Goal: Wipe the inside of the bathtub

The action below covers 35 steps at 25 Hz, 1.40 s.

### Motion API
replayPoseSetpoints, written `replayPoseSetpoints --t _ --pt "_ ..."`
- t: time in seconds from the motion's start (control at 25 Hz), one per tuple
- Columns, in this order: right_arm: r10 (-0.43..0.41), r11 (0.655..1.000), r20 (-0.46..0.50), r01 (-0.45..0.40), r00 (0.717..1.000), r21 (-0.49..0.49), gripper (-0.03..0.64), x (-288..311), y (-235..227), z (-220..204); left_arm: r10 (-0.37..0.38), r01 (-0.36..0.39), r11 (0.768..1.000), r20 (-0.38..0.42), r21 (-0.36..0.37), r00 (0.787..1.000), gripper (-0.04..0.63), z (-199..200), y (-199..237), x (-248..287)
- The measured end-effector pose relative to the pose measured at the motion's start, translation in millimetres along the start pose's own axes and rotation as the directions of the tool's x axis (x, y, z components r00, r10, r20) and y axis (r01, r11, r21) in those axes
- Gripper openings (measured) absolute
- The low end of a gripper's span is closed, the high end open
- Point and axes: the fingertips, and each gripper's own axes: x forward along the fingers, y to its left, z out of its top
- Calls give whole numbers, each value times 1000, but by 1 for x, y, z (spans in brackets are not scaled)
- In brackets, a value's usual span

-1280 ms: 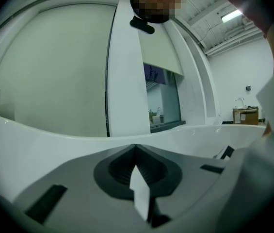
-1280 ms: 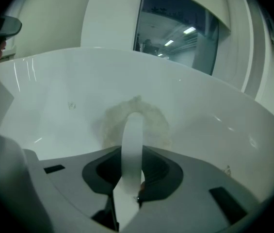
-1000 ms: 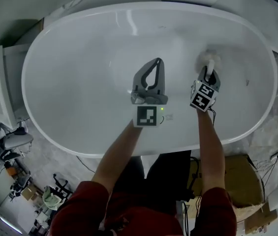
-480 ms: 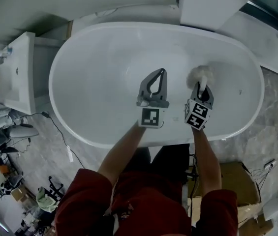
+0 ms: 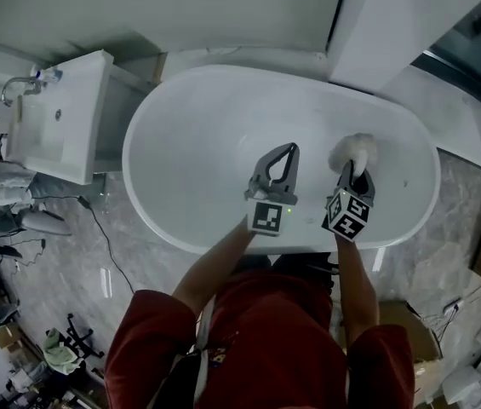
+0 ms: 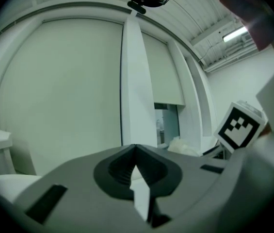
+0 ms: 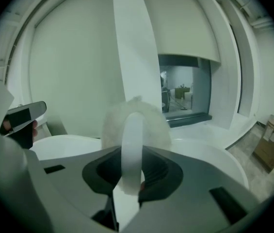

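A: Starting at the left: a sink [image 5: 57, 126] beside the bathtub [image 5: 193, 147], not part of the job. Then the left gripper [image 5: 290, 148], over the middle of the tub. Why there?

B: Probably just parked. Pressed together at the tips, with nothing between. Held a little apart from the working side, most likely to stay out of the way.

A: And the right gripper [image 5: 352, 169]?

B: Clamped on the white handle of the duster [image 5: 352, 150], with the fluffy head pointing forward, away from the person. Gripped at the handle to leave the soft head free for the tub surface.

A: Touching the tub at this moment?

B: Seems not. Seen in the right gripper view against the far room wall, above the rim. So probably held up in the air over the right half of the tub. Needs lowering to the inner surface before any real wiping.
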Motion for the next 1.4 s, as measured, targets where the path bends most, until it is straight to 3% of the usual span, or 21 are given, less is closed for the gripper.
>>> replayPoseSetpoints --t 0.12,0.32,0.52,0.68,0.96,1.12,1.28,1.4 --pt "27 1000 41 -28 999 3 92 -18 17 35 29 -30 1000 11 9 1000 15 35 14 -15" --pt "123 991 134 -115 983 -66 92 -47 41 97 122 -122 992 -17 -39 992 15 80 36 -29" --pt "239 968 263 -207 935 -143 92 -90 73 162 152 -155 988 113 16 982 15 134 49 -42" --pt "297 953 345 -252 891 -168 92 -129 88 198 153 -167 983 165 71 974 15 160 48 -57" --pt "364 916 536 -189 762 -354 92 -198 114 232 159 -176 983 259 42 953 15 196 45 -77" --pt "366 911 612 -137 701 -388 92 -220 118 229 194 -197 980 264 -13 945 15 203 44 -90" --pt "320 929 682 -75 658 -363 92 -227 116 223 232 -252 966 242 54 942 15 198 48 -98" --pt "315 931 680 -77 662 -357 92 -218 117 218 229 -260 955 204 145 952 15 187 46 -97"
